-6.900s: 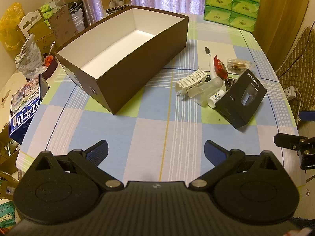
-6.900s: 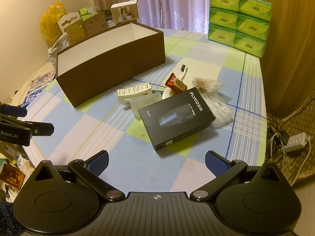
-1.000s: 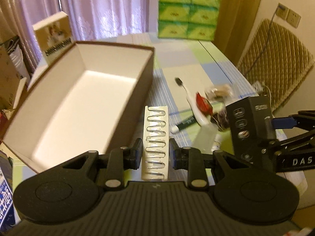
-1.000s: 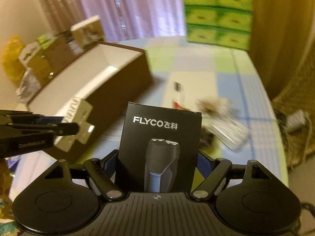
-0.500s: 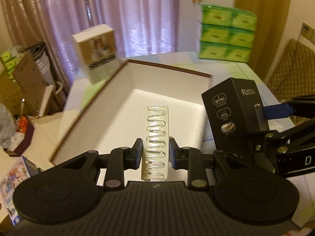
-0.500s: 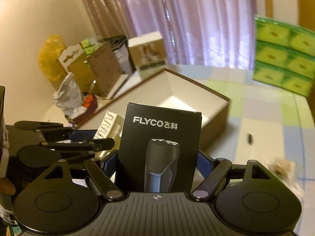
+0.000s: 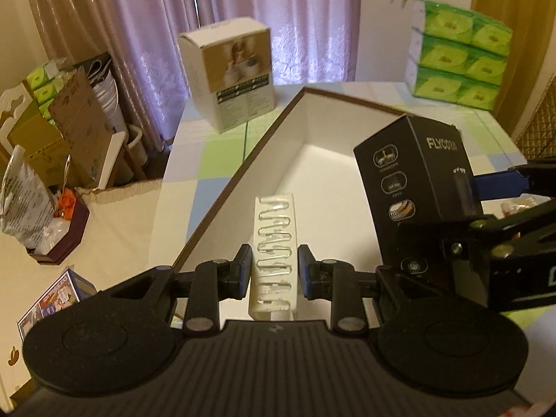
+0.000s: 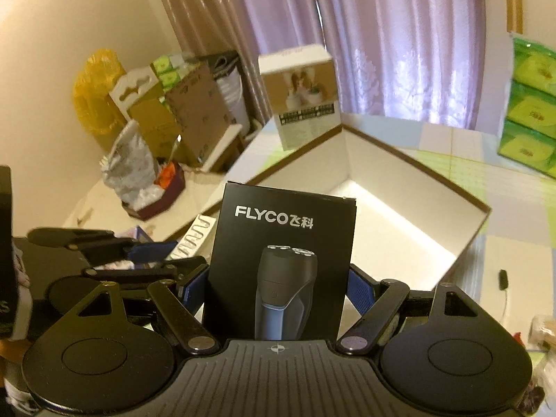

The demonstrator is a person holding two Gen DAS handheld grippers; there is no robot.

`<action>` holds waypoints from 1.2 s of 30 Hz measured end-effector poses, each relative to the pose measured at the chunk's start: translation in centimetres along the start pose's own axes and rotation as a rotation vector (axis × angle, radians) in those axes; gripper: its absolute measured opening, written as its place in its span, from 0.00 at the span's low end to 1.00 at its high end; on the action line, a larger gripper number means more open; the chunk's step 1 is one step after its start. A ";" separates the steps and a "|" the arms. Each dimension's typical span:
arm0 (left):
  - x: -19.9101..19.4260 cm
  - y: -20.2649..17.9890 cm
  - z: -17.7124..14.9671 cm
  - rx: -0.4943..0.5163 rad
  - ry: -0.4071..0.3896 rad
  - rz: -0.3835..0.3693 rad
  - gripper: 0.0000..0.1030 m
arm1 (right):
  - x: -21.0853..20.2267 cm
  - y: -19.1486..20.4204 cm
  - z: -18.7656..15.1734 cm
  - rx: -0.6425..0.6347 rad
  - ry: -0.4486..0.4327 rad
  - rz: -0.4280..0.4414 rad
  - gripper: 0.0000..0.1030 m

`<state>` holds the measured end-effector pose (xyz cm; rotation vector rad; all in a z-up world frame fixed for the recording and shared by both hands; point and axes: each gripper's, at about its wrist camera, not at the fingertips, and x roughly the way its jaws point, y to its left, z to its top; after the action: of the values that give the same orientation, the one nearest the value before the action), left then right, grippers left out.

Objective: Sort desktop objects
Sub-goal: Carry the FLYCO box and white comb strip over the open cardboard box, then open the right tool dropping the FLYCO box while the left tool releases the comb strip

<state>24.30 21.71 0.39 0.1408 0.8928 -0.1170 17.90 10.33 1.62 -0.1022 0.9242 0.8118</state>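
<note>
Left gripper (image 7: 274,271): fingers clamped on the white clip strip (image 7: 276,250), held lengthwise over the near end of the open brown box (image 7: 239,170). Right gripper (image 8: 278,288): fingers clamped on the black FLYCO shaver box (image 8: 283,264), upright, also above the box opening, just beside the left one.

Risks, as judged:
- the two grippers sit close together; releasing at once could knock one load into the other
- strip hangs near the box's left wall; an early release may catch the rim and tip it out onto the surface
- shaver box is tall; dropped upright it may topple
</note>
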 end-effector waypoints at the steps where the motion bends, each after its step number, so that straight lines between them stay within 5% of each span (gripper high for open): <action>1: 0.4 0.3 0.0 -0.003 0.011 -0.005 0.23 | 0.6 0.0 -0.1 -0.001 0.015 -0.004 0.76; 22: 8.1 1.8 -2.8 0.071 0.215 -0.045 0.23 | 9.3 -1.5 -2.2 -0.054 0.256 -0.024 0.73; 29: 8.5 1.7 -2.8 0.082 0.223 -0.038 0.34 | 9.8 -2.3 -1.6 -0.069 0.312 0.002 0.76; 36: 8.5 1.5 -2.6 0.095 0.224 -0.031 0.52 | 9.1 -2.7 -1.6 -0.157 0.316 -0.003 0.93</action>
<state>27.85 23.22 -7.78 0.2319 1.1137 -0.1752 21.69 13.03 -6.77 -0.3772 1.1555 0.8802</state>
